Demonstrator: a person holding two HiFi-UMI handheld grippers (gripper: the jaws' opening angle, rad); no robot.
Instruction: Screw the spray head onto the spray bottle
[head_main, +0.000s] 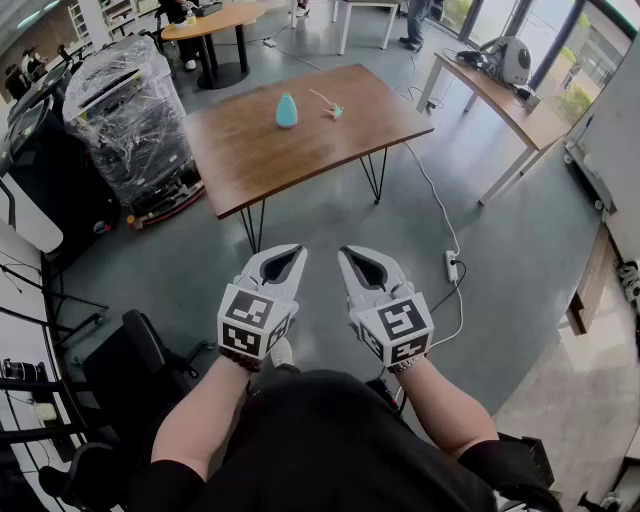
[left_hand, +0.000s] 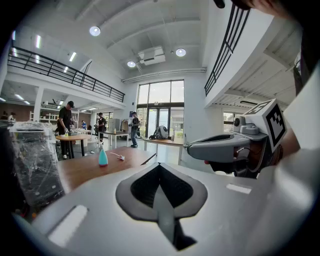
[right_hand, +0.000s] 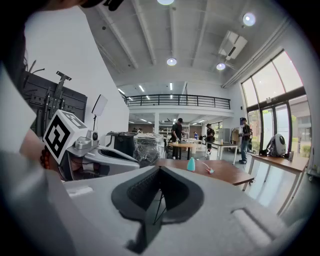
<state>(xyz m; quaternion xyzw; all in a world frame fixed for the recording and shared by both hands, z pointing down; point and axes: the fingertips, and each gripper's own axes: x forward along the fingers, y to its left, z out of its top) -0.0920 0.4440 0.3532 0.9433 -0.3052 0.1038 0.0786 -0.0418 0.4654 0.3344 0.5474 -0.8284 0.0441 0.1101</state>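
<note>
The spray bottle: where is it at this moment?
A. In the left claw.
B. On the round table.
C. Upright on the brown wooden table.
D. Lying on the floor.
C: the spray bottle stands on the wooden table beside the spray head, far from the left claw and right claw.

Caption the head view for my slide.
Left gripper and right gripper shut, empty; bottle and spray head sit on table ahead.
</note>
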